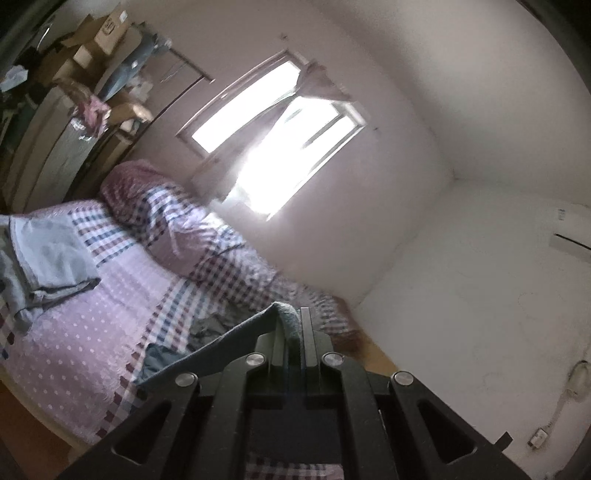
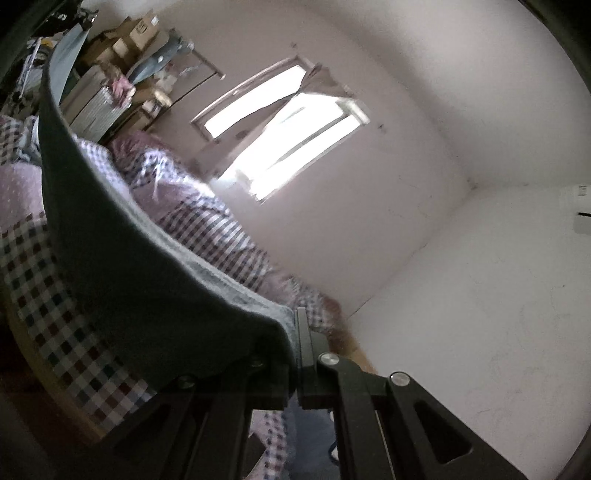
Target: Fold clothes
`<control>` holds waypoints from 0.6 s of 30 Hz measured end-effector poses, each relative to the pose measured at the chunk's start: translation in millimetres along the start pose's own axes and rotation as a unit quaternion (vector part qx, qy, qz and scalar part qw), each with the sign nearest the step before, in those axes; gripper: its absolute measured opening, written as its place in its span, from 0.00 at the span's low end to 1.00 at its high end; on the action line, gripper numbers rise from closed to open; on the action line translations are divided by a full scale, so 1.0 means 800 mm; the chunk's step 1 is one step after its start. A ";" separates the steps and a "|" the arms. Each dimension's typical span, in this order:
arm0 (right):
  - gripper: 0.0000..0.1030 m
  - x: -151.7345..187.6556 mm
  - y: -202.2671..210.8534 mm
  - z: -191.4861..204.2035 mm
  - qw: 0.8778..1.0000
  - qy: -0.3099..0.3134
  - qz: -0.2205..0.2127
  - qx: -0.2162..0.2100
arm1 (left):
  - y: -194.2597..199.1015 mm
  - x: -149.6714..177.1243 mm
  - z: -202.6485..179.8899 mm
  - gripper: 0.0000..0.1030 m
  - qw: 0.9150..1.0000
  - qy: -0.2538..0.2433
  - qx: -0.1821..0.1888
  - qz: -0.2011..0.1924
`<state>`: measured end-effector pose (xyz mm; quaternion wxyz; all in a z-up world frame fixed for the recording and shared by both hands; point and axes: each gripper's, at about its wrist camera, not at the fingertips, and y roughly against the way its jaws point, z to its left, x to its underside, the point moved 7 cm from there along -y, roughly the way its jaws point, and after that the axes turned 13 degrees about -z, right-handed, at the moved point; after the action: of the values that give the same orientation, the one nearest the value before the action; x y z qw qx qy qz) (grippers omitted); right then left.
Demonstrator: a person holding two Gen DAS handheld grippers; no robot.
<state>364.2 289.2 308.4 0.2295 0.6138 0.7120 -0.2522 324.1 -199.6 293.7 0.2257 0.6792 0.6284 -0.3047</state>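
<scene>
The dark garment hides the right gripper's nine-o'clock finger, the window is blown white, and shelf clutter at eleven o'clock blurs.

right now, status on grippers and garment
Left gripper and right gripper both shut on grey garment. Garment raised off bed. Nothing in the way.

I'm working in a lived-in home bedroom: a bed under a pink dotted and checked cover, a curtained window, cardboard boxes stacked on a wardrobe, and folded clothes on the bed.
</scene>
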 end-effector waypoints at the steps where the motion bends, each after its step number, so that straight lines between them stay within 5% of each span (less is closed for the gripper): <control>1: 0.00 0.007 -0.014 0.004 1.000 -0.006 0.010 -0.011 | -0.014 0.004 0.008 0.02 1.000 0.004 -0.010 0.008; 18: 0.00 0.112 -0.292 0.074 0.982 -0.032 0.129 -0.134 | -0.269 0.058 0.136 0.02 0.985 0.015 -0.138 0.100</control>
<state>121.1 291.2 224.4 0.3631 0.6561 0.6460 -0.1427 97.5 -218.2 199.9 0.3371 0.7057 0.5964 -0.1807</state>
